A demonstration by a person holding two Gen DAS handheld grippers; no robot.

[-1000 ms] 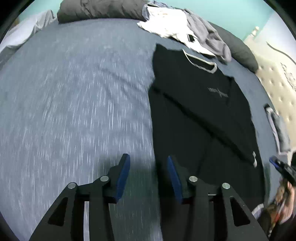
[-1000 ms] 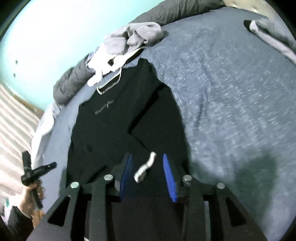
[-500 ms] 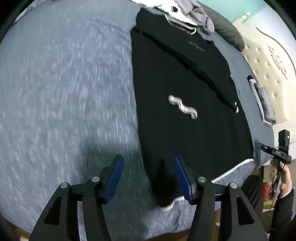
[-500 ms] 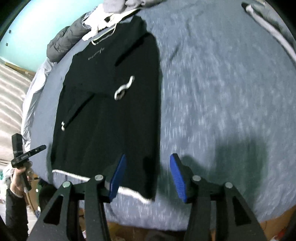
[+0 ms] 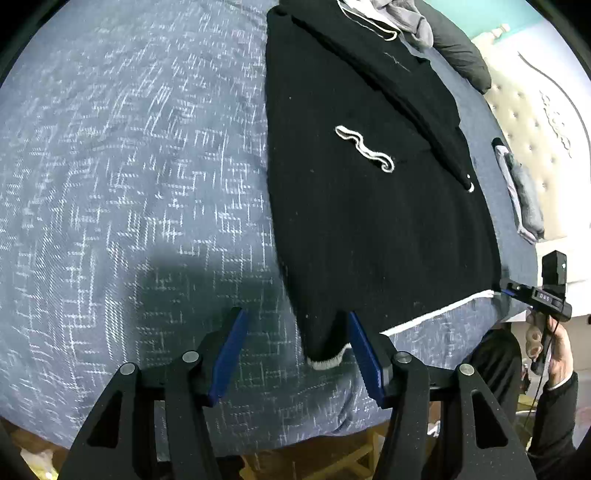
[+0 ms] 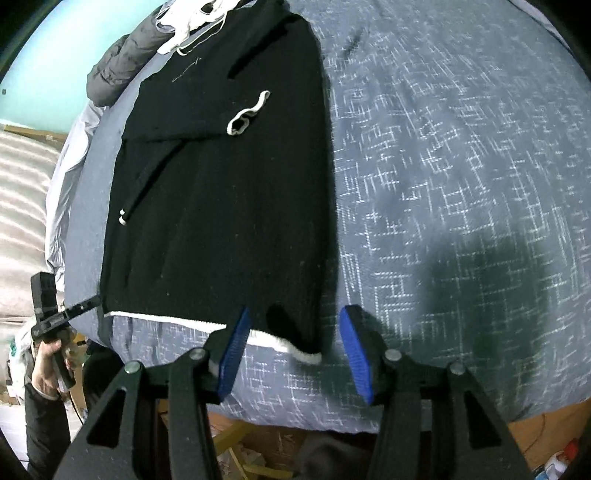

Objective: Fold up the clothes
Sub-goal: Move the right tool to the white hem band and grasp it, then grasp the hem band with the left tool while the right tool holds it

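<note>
Black sweatshirt (image 5: pixel 369 229) laid lengthwise on the bed (image 5: pixel 129 166), both grippers spread open at its hem corners.

The sweatshirt lies flat with its long axis running away from the cameras: white-trimmed neckline at the far end, white-edged hem at the bed's near edge. Both sleeves are folded in across the front, one white cuff (image 5: pixel 365 149) lying wavy on the chest, the other (image 6: pixel 122 218) small by the side. The left gripper (image 5: pixel 295 354) hovers over the left hem corner, its blue fingers (image 5: pixel 229 354) open and not pressing the cloth; the right gripper (image 6: pixel 295 350) likewise straddles the right corner, fingers apart. Beyond the neckline sit crumpled grey and white clothes (image 5: pixel 402 14) and a dark pillow (image 5: pixel 461 55); a folded grey garment (image 5: pixel 524 192) lies near the tufted headboard (image 5: pixel 535 122).
</note>
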